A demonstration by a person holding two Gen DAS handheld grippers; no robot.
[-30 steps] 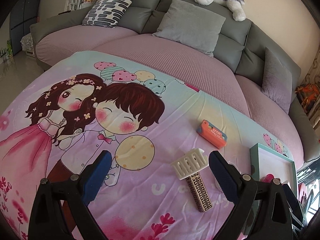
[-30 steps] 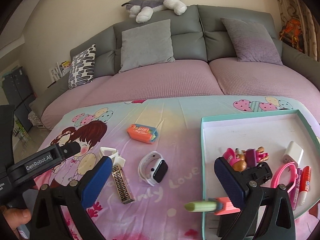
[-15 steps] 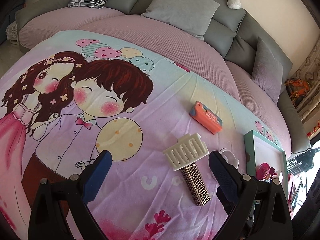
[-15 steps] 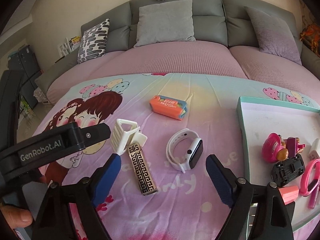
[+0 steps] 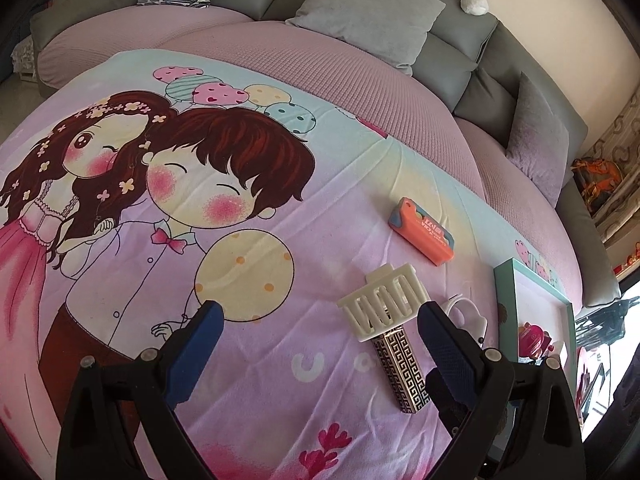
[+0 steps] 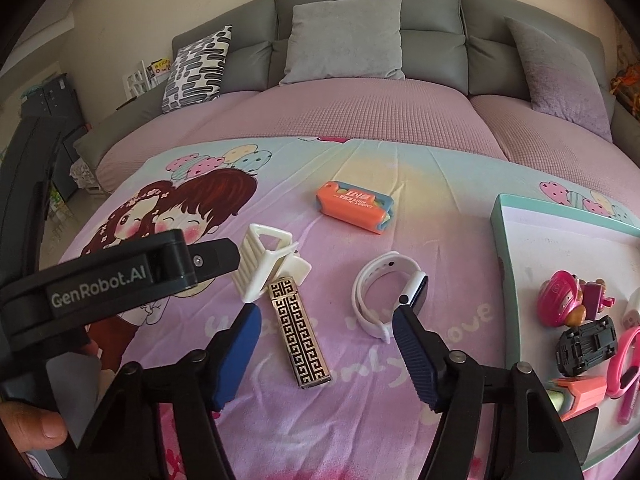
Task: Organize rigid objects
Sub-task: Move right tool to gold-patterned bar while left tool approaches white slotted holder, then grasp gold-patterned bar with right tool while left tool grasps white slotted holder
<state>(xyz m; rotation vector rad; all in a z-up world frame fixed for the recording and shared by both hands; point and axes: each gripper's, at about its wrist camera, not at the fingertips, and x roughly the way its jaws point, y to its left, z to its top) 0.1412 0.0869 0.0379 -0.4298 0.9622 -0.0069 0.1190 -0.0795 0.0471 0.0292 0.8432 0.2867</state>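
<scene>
A white slotted holder (image 5: pixel 384 300) (image 6: pixel 262 264) lies on the cartoon cloth beside a gold-and-black patterned case (image 5: pixel 402 366) (image 6: pixel 300 340). A white smartwatch (image 6: pixel 386 292) lies to their right, an orange box (image 6: pixel 354 206) (image 5: pixel 422 230) farther back. My left gripper (image 5: pixel 316 336) is open and empty, its right finger close to the holder. My right gripper (image 6: pixel 326 338) is open and empty, low over the patterned case, its right fingertip near the watch. The left gripper's body (image 6: pixel 120 280) shows in the right wrist view.
A teal-rimmed white tray (image 6: pixel 504 248) (image 5: pixel 506 296) at the right holds a pink toy (image 6: pixel 560 294), a black toy car (image 6: pixel 588 344), a pink band and other small items. A grey sofa with cushions (image 6: pixel 344 40) curves behind.
My right gripper has moved left from the tray to over the patterned case and watch. My left gripper has moved forward and lower toward the white holder. Both stay open.
</scene>
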